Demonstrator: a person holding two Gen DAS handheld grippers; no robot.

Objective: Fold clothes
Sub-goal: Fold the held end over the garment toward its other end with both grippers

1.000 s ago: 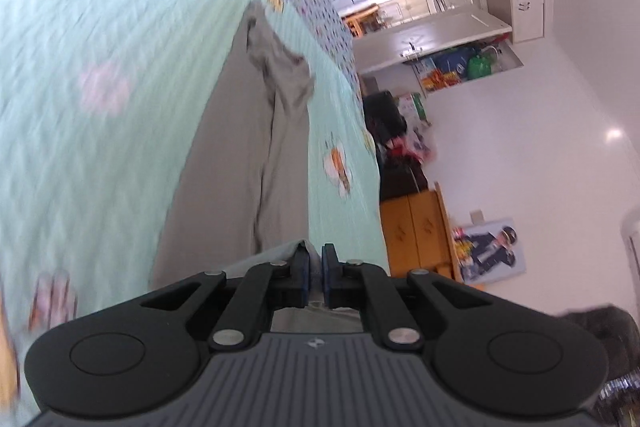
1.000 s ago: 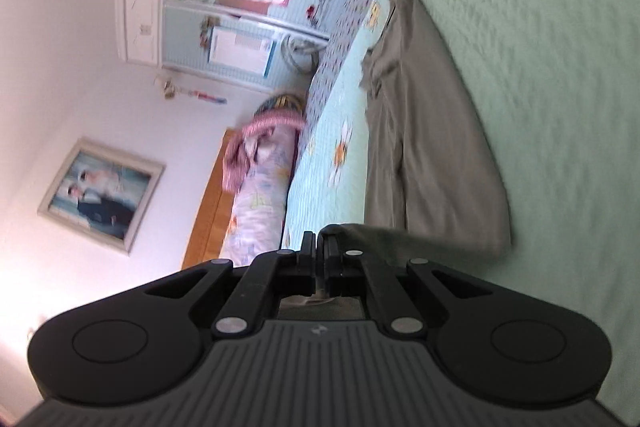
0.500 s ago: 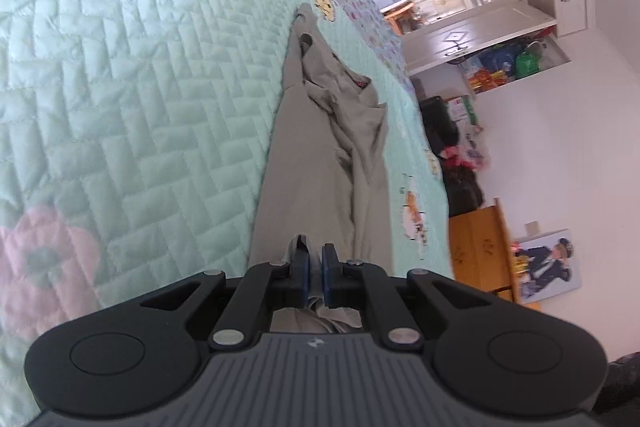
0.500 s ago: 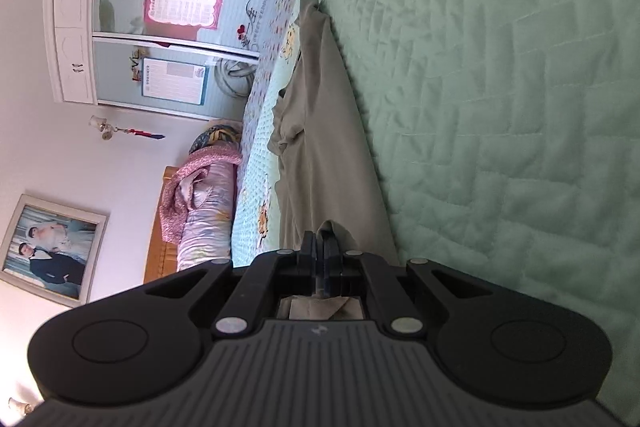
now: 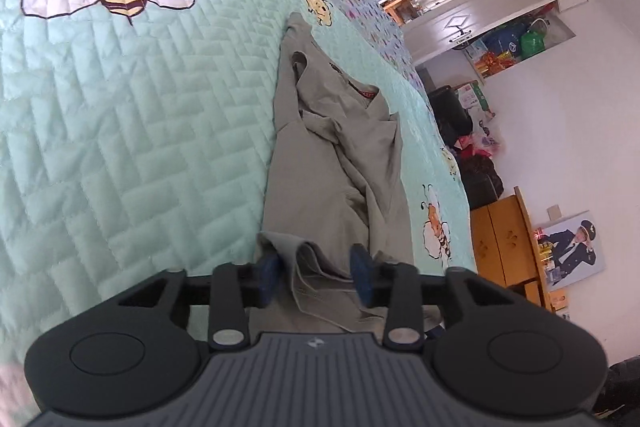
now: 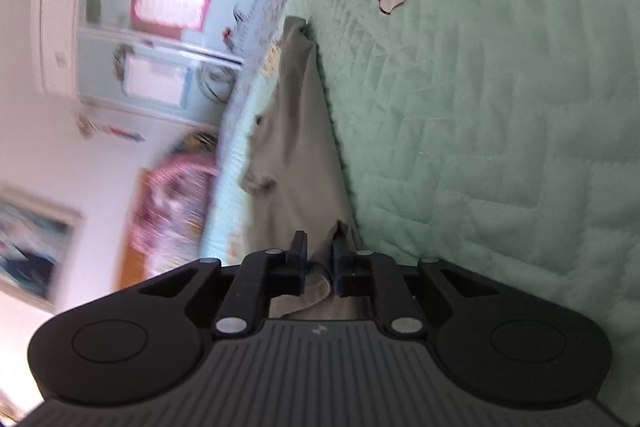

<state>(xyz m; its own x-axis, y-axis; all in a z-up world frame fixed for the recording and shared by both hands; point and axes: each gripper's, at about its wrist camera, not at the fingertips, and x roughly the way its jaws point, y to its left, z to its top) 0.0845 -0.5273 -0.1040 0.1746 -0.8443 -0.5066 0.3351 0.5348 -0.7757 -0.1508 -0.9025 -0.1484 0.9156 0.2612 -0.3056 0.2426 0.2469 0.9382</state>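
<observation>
Shirt (image 5: pixel 336 163) running lengthwise up frame centre on bed (image 5: pixel 140 131), hem between just-spreading left tool (image 5: pixel 316 269) and right tool (image 6: pixel 320 259), pads off cloth.

right gripper (image 6: pixel 320 259) jaws just opening, grey garment (image 6: pixel 298 155) between them on green quilt (image 6: pixel 500 147).

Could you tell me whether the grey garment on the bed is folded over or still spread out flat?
Folded over: the grey garment lies as a long narrow strip on the quilt, layers doubled at its near edge.
</observation>
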